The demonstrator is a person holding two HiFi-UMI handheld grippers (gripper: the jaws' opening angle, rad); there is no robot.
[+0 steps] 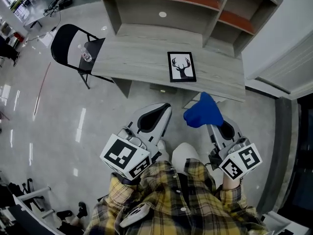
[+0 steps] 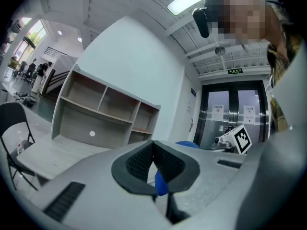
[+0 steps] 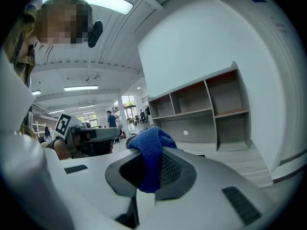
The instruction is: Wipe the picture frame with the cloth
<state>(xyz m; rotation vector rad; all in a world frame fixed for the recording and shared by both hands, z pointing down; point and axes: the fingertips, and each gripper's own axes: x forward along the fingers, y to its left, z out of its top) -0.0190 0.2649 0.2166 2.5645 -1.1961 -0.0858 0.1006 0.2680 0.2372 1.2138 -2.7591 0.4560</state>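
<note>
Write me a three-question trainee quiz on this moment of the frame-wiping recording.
1. True or false: the blue cloth is clamped between the jaws of the right gripper.
2. Multiple choice: the black-framed deer picture A) lies flat on the grey wooden desk; B) stands upright on it; C) hangs off its edge.
3. Short answer: what sits on the black folding chair beside the desk?
Key: 1 true; 2 A; 3 a clear plastic bottle.
</note>
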